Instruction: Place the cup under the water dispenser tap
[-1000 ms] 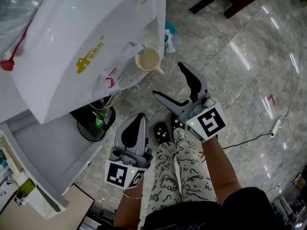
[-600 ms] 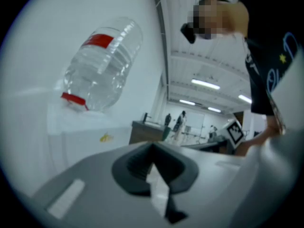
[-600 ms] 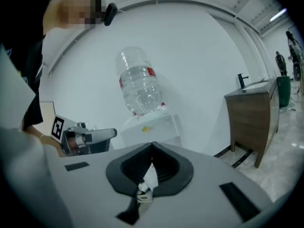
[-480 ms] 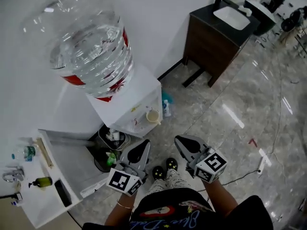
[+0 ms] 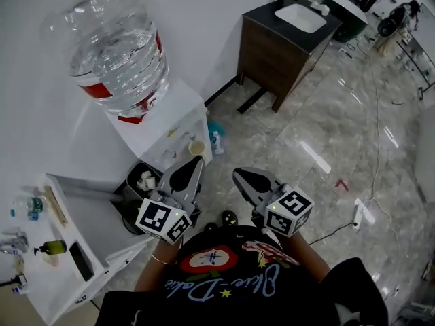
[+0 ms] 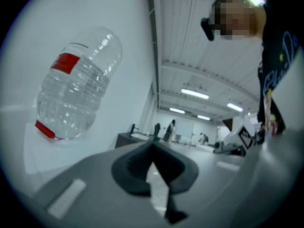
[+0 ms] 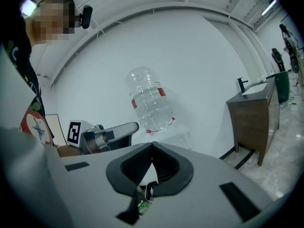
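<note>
A beige cup [image 5: 196, 147] stands in the tap bay of the white water dispenser [image 5: 173, 117], which carries a large clear bottle [image 5: 115, 53]. Neither gripper holds it. In the head view both grippers are raised in front of the person's chest, well back from the dispenser. My left gripper [image 5: 193, 163] is shut and empty, pointing toward the dispenser. My right gripper [image 5: 240, 175] is shut too, with nothing in it. In the left gripper view the closed jaws meet below the bottle [image 6: 76, 87]. The right gripper view shows the bottle [image 7: 149, 101] and the left gripper [image 7: 107, 134].
A dark wooden vanity with a white sink [image 5: 289, 43] stands at the back right. A black bin [image 5: 139, 182] and a small blue-capped bottle [image 5: 216, 141] sit by the dispenser's foot. A white shelf unit [image 5: 75, 250] is at the left; a cable [image 5: 346, 226] crosses the marble floor.
Both grippers rose and drew back from the dispenser as the view lifted. The right gripper's jaws went from wide open to shut. The cup stayed under the tap.
</note>
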The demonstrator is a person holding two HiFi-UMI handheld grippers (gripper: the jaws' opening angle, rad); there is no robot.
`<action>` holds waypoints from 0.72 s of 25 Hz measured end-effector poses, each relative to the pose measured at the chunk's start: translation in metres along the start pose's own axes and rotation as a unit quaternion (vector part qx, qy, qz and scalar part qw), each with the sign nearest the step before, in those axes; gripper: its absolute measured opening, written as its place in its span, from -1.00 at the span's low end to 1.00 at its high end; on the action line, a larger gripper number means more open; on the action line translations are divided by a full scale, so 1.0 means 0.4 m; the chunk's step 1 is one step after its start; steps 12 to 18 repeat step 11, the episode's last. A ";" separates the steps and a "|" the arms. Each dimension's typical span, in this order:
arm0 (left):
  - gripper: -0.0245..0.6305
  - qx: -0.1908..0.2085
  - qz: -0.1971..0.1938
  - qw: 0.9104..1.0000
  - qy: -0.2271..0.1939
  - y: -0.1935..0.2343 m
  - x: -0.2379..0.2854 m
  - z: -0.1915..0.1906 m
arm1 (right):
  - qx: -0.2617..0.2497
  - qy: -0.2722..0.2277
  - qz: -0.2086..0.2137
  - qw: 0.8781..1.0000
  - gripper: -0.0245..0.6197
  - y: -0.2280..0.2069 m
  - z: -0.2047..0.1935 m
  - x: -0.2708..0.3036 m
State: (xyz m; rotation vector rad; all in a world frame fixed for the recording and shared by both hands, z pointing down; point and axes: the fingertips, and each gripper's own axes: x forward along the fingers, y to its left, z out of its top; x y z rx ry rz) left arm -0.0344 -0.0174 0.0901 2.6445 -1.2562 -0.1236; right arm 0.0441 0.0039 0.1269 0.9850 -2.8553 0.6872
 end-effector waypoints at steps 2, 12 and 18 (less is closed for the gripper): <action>-0.96 -0.006 0.001 1.000 -0.011 0.001 -0.005 0.011 | 0.001 -0.004 -0.008 1.000 -0.88 -0.006 0.006 -0.014; -0.95 0.012 0.005 1.000 0.017 -0.045 -0.021 -0.022 | 0.008 -0.012 0.001 1.000 -0.88 0.035 0.005 -0.022; -0.95 0.012 0.005 1.000 0.017 -0.045 -0.021 -0.022 | 0.008 -0.012 0.001 1.000 -0.88 0.035 0.005 -0.022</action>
